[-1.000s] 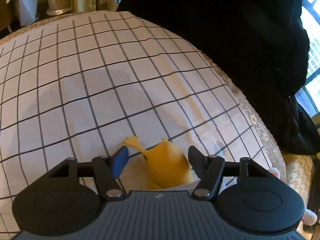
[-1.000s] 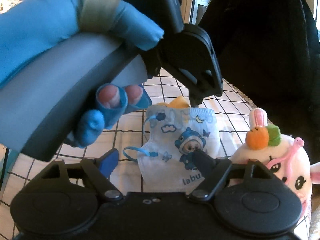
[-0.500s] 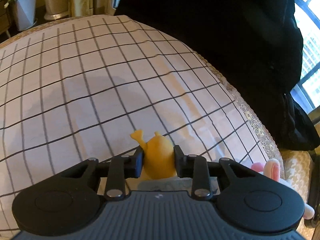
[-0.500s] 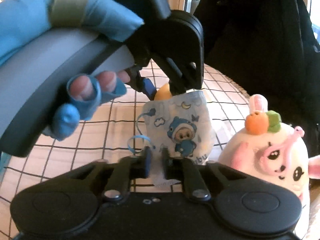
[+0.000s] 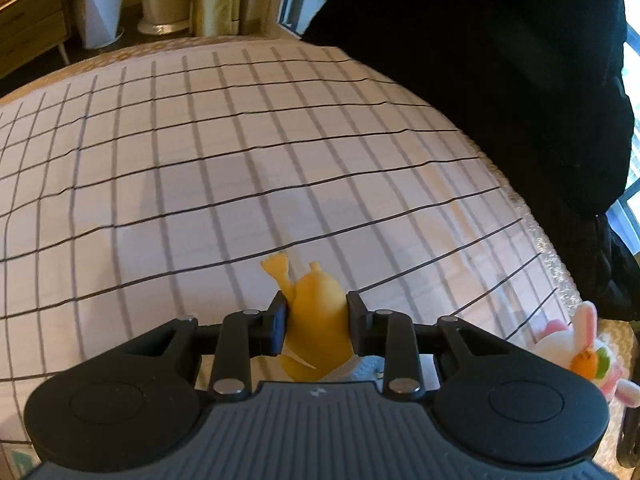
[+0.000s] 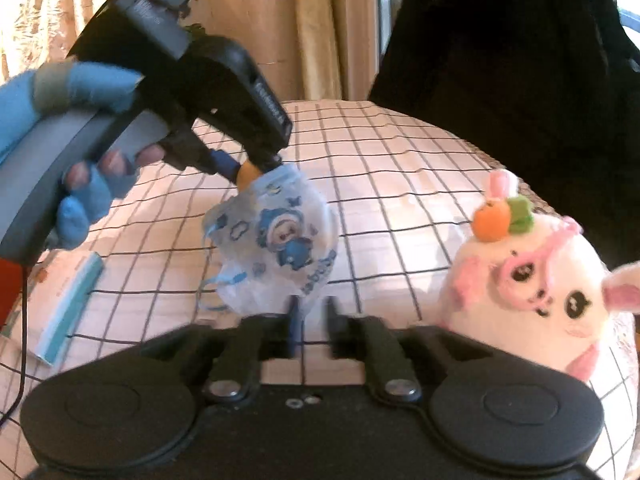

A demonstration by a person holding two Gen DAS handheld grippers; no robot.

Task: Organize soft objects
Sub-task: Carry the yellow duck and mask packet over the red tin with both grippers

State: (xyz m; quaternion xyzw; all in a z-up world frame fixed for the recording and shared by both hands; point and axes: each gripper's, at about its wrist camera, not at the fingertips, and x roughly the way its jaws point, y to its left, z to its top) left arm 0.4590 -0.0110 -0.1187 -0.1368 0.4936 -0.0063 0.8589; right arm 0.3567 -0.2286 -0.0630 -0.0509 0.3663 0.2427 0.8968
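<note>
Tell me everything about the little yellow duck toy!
The small yellow rubbery duck toy looks smooth and squashy, with a webbed foot sticking up. The left gripper squeezes its body on both sides and holds it off the checked cloth. A blue-printed white face mask hangs around its lower end.

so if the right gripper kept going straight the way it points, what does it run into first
Most likely the printed face mask, which hangs just ahead of the right gripper from the yellow toy in the left gripper. Its jaws are opening, the mask's lower edge seemingly between them; depth is unclear.
</note>
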